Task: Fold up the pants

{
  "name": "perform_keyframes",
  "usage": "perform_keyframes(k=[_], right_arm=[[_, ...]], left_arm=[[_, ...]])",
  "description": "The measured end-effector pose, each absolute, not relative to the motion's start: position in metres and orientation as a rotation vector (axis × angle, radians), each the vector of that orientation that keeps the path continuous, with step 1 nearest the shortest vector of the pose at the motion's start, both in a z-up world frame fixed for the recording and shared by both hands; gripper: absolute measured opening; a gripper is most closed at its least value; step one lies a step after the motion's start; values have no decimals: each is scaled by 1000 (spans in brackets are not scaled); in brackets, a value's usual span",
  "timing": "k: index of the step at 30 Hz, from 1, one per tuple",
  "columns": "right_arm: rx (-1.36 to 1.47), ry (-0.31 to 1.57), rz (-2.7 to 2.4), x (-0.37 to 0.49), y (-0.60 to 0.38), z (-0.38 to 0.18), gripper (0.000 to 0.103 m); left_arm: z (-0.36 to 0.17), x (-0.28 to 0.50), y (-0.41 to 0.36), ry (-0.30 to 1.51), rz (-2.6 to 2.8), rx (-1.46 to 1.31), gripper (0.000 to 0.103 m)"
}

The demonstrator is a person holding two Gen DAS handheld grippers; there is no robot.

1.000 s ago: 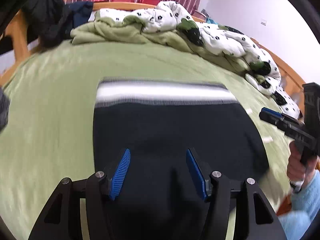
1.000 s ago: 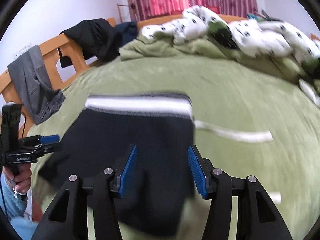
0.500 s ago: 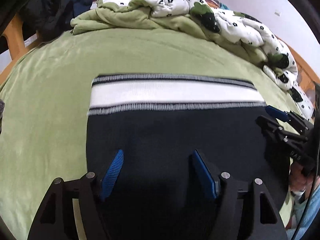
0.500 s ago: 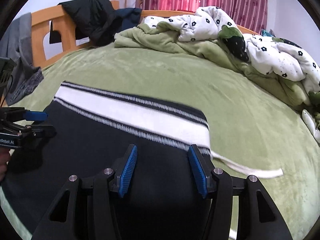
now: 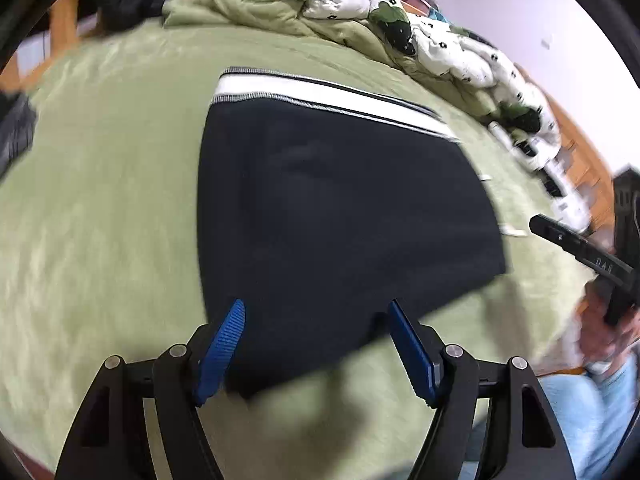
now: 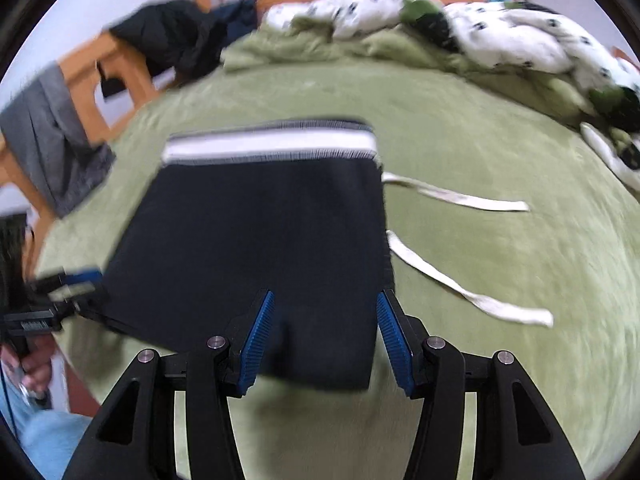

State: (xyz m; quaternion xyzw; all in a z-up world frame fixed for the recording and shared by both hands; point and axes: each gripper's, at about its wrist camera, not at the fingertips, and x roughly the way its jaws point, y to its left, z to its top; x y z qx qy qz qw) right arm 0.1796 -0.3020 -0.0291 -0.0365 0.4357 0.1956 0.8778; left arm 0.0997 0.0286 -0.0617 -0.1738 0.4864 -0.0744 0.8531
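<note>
a green bed (image 5: 100, 208) fills both views, with a rumpled white-and-green flowered quilt (image 5: 440, 40) heaped along its far side and dark clothes (image 6: 176, 40) hung over the orange wooden bed frame (image 6: 116, 68). the folded dark pants (image 5: 332, 216) lie flat in the middle of the bed, their white-striped waistband (image 6: 272, 144) on the far edge. 2 white drawstrings (image 6: 452, 196) trail from the pants' right side across the cover. the left gripper (image 5: 316, 344) hovers over the near edge of the pants with its jaws apart, nothing clamped. the right gripper (image 6: 324, 336) hovers over the near right corner, its jaws also apart and gripping nothing. both views are motion-blurred.
</note>
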Motion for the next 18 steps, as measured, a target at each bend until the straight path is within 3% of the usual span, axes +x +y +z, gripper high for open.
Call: perform_keyframes(k=[2, 5, 13, 16, 18], right_arm=[[-49, 860, 379, 160, -304, -10, 72], [-49, 756, 330, 126, -300, 17, 81], [-109, 744, 310, 78, -283, 29, 84], [-186, 734, 287, 62, -276, 26, 95], [-185, 699, 274, 51, -277, 32, 95]], left_arm=[[-46, 87, 29, 994, -174, -433, 72], [-12, 69, 17, 913, -167, -418, 72], [26, 28, -18, 842, -37, -198, 74], [37, 12, -6, 813, -87, -339, 74], [36, 6, -9, 807, -73, -336, 74]])
